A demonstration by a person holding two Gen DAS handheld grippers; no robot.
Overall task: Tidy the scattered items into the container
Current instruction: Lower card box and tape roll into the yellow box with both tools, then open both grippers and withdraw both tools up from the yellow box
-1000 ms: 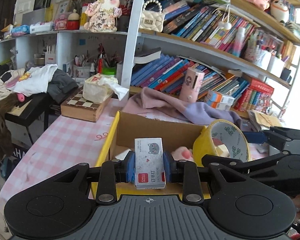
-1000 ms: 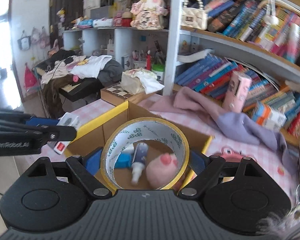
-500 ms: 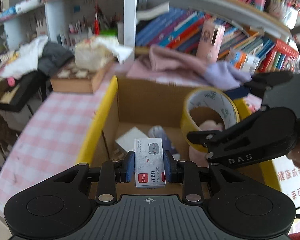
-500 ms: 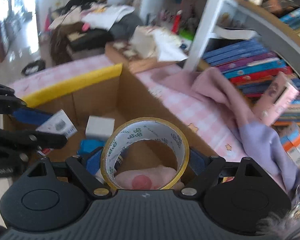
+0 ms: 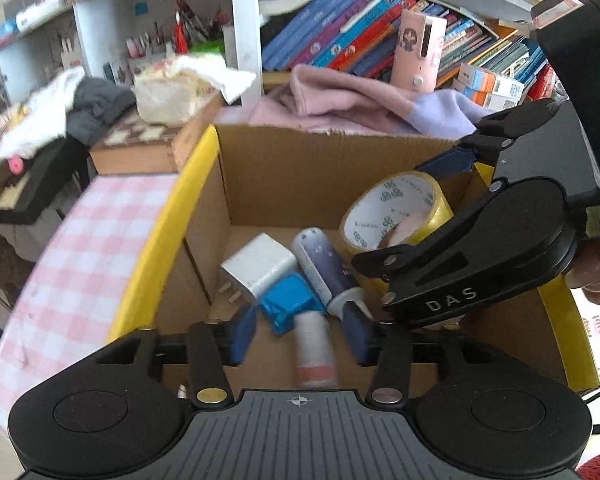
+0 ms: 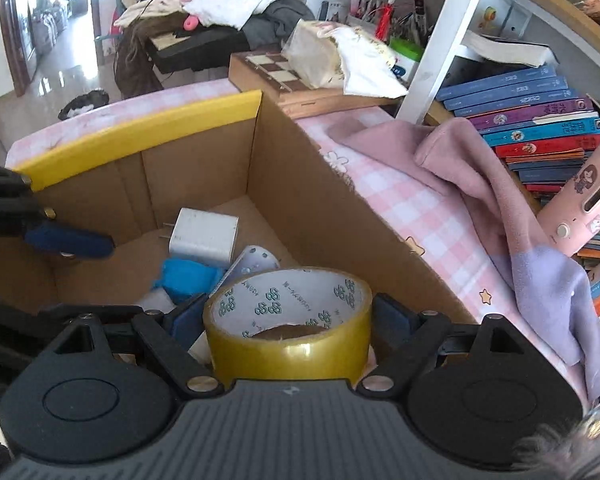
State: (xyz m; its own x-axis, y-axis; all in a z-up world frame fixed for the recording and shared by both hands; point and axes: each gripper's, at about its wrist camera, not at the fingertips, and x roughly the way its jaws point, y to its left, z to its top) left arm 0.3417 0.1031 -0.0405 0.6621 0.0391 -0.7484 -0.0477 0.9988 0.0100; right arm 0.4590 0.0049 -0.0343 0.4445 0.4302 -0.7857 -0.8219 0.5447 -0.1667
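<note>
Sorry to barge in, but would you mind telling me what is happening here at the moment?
A person is tidying small items into a cardboard box with two handheld grippers. The right gripper is shut on a roll of tape, held inside the box. The left gripper is open over the box, and a blurred staple box shows between its fingers. A charger already lies inside.

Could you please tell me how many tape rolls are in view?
1: the yellow tape roll, gripped in the right tool over the cardboard box; others could be hidden among the clutter.

"DAS" on the right gripper (image 5: 452,240) body
</note>
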